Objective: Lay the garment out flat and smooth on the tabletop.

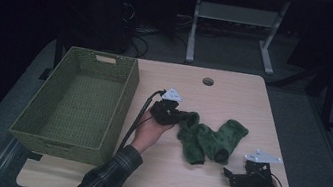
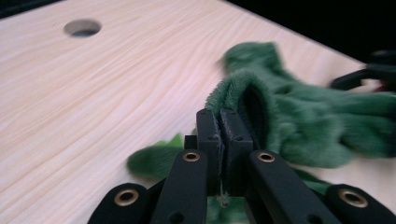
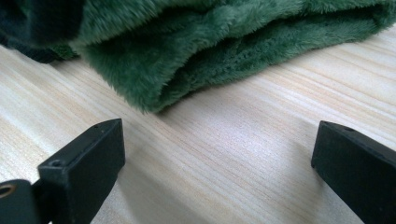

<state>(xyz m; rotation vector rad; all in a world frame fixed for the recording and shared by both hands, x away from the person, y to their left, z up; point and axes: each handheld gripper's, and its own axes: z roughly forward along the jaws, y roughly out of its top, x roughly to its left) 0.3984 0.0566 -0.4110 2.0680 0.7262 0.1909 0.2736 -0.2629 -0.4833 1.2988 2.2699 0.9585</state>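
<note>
Left gripper (image 2: 223, 122), lower centre of its own view: jaws clamped on cuff of green fuzzy sock (image 2: 299, 116), which lies mid-table. Right gripper (image 1: 242, 179), lower right of high view: jaws wide, nothing between. Wicker basket (image 1: 126, 92), left.

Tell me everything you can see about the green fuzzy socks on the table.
The green socks look like plush fleece, lying bunched in a loose heap on the pale wooden table, right of the woven basket. One sock's open cuff is pinched between the shut jaws of the left gripper. The right gripper stands open just short of a folded end, apart from it.
</note>
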